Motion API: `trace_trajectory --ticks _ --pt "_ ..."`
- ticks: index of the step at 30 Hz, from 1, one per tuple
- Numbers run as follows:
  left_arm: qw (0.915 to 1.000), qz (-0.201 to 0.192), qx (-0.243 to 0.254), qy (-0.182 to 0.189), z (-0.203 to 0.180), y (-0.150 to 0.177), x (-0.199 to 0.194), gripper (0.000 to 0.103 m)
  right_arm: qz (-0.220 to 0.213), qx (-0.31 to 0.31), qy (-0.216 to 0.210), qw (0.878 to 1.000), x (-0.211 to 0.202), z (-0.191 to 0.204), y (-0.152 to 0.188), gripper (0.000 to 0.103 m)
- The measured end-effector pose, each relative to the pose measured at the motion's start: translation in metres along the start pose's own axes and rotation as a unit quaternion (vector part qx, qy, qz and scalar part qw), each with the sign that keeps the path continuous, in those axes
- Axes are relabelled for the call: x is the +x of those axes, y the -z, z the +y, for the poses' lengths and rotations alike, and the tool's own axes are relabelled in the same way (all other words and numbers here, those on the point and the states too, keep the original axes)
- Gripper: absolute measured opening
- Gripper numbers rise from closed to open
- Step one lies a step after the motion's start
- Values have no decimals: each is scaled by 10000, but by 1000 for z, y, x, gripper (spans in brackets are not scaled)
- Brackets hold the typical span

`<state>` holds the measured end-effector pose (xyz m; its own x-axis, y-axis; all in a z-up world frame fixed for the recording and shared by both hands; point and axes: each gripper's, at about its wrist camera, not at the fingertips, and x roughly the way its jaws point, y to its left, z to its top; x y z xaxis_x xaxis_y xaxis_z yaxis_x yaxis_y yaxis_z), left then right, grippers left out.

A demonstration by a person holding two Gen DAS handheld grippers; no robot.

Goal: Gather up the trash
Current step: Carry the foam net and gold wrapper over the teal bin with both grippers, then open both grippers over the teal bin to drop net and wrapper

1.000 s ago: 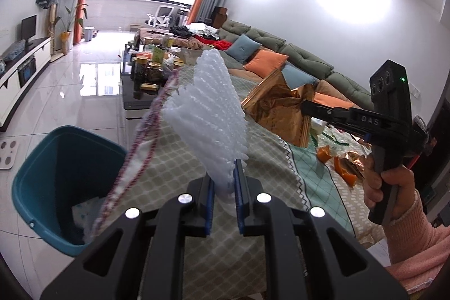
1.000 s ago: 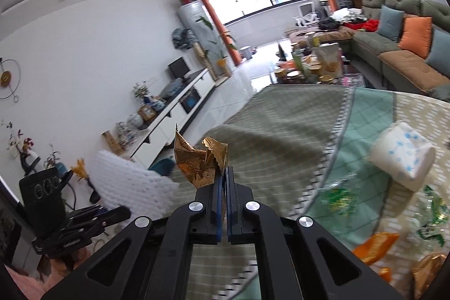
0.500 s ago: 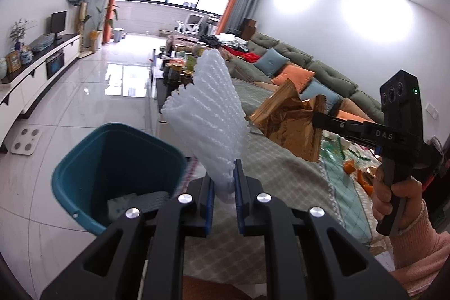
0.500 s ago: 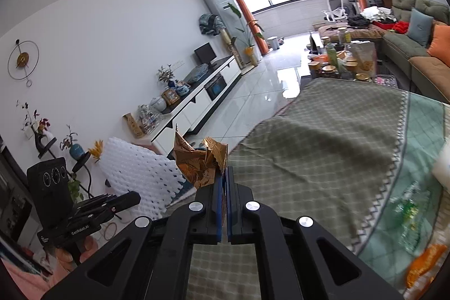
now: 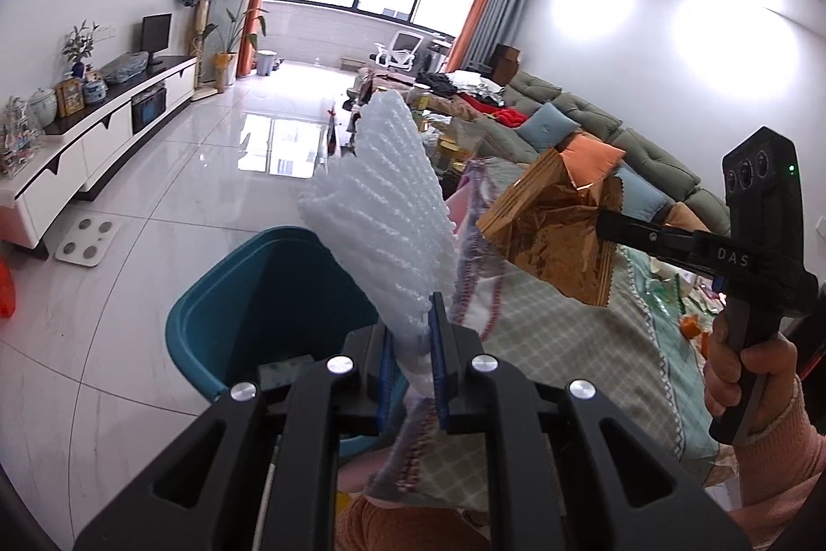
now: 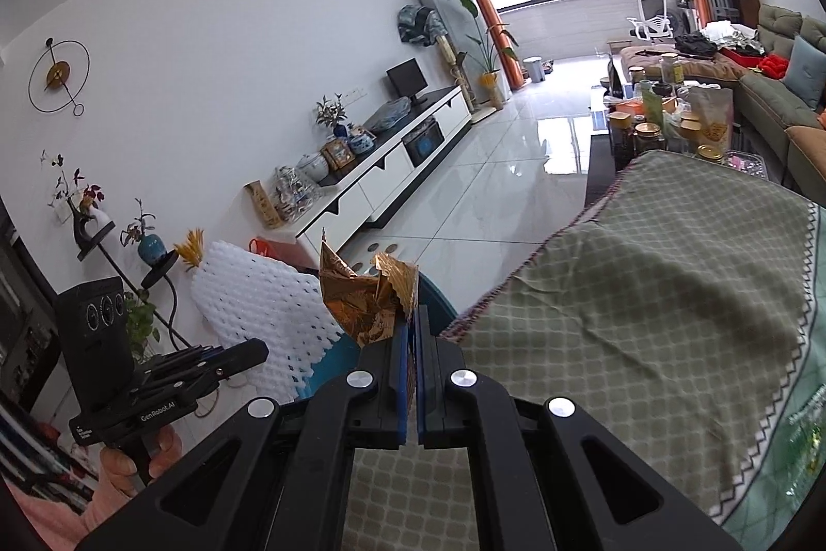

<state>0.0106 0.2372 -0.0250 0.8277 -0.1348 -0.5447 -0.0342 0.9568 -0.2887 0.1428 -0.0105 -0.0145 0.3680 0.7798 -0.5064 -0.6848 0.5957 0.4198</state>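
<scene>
My left gripper is shut on a white foam fruit net and holds it above the teal trash bin on the floor. My right gripper is shut on a crumpled gold foil wrapper, held over the table's corner next to the bin. In the left wrist view the right gripper and the gold wrapper sit to the right of the net. In the right wrist view the left gripper and the net are at lower left, with the bin rim just behind my fingers.
A table with a green patterned cloth lies to the right, with more wrappers at its far side. A white TV cabinet, a scale, a cluttered coffee table and a grey sofa surround the tiled floor.
Both grippers have swung left off the table toward the bin, carrying the net and the gold wrapper. The bin now sits directly below the left gripper.
</scene>
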Motion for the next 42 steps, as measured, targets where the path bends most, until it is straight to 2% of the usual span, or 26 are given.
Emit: trace_trajectory --ticks 13,30,36,40,42 --pt "9991 218 -242 -280 29 1 14 14 233 -95 -86 9996 39 14 -7 3" --pt "9948 622 -513 -617 53 7 42 14 689 -204 108 9974 94 25 -4 3" --pt "9932 723 -593 -696 59 9 51 21 912 -225 145 9955 111 30 0 4" --pt "9918 760 -667 -782 64 9 55 32 1057 -179 142 9941 119 30 4 5" --pt "9912 774 -704 -816 67 10 57 33 1103 -152 135 9937 121 29 5 5"
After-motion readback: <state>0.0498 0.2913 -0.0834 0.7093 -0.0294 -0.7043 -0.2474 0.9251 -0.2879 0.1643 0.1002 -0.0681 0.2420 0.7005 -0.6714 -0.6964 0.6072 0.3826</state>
